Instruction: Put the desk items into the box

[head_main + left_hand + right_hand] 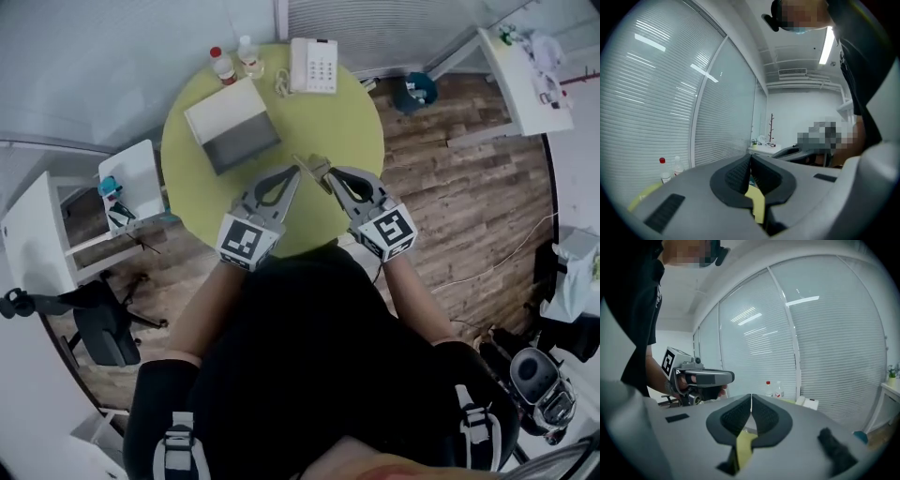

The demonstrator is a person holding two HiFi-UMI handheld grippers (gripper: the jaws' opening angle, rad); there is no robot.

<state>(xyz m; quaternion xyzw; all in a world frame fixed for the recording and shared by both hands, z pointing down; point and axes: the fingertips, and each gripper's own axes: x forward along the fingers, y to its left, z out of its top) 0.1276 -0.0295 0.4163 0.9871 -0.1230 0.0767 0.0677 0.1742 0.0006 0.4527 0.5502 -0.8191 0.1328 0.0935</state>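
1. Round yellow-green table (356, 122). It carries items 2 to 4. We see both grippers held above its near edge.

2. Box (232, 127), white and grey, on the left part of the tabletop. It is well apart from both grippers. We cannot make out any writing on it.

3. Two small clear bottles at the far rim, just beyond the box: red-capped bottle (222, 66) and white-capped bottle (249, 56), side by side. Their labels are too small for us to read.

4. White desk telephone (313, 66) with a keypad, to the right of the bottles. Its coiled cord lies at its left side. The key markings are not legible.

5. Left gripper (296, 170). Its jaws are pressed together with nothing between them. Only the tabletop's colour shows through the gap behind the pads. Its marker cube (248, 239) bears a black-and-white square pattern, with no words.

6. Right gripper (325, 176). Its jaws are likewise closed tip to tip, with nothing held. Its tip is just beside the left gripper's. Its marker cube (389, 232) has the same kind of pattern.

7. Surroundings: white shelf unit (131, 183) and black office chair (103, 323) to the left, and a blue bin (417, 91) on the wooden floor (469, 206).
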